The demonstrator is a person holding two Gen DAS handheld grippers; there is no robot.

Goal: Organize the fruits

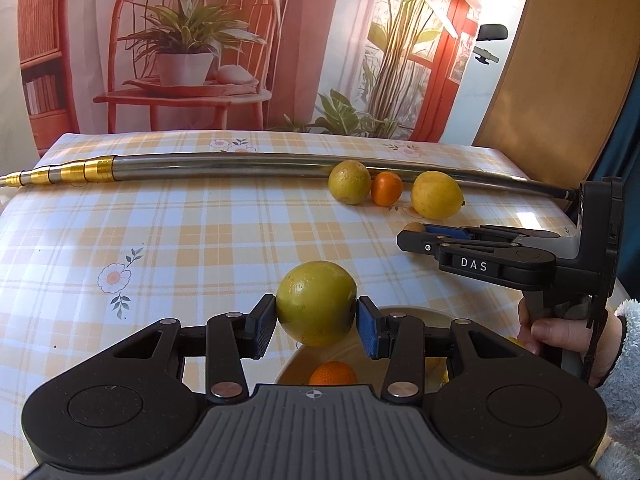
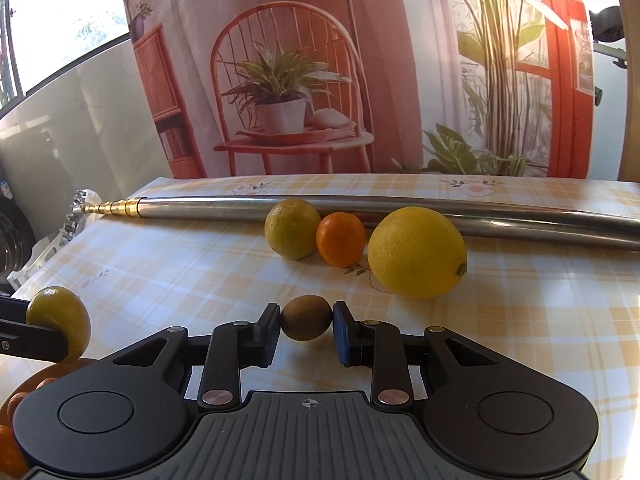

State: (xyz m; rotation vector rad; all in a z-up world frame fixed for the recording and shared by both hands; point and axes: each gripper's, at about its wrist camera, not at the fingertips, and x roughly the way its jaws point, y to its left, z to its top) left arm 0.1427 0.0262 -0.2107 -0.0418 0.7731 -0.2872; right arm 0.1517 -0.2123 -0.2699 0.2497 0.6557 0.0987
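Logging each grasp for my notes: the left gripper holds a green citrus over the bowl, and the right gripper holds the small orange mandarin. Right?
Not quite. The right gripper holds a brown kiwi, as the right wrist view shows; the small orange mandarin lies on the table. The left gripper does hold the green citrus over the bowl.

A yellow-green citrus (image 1: 316, 303) is held above a bowl (image 1: 404, 314) containing an orange mandarin (image 1: 333, 374). A greenish orange (image 2: 292, 229), mandarin (image 2: 341, 239) and lemon (image 2: 417, 253) line the tablecloth; a small brown kiwi (image 2: 307, 317) is held nearby.
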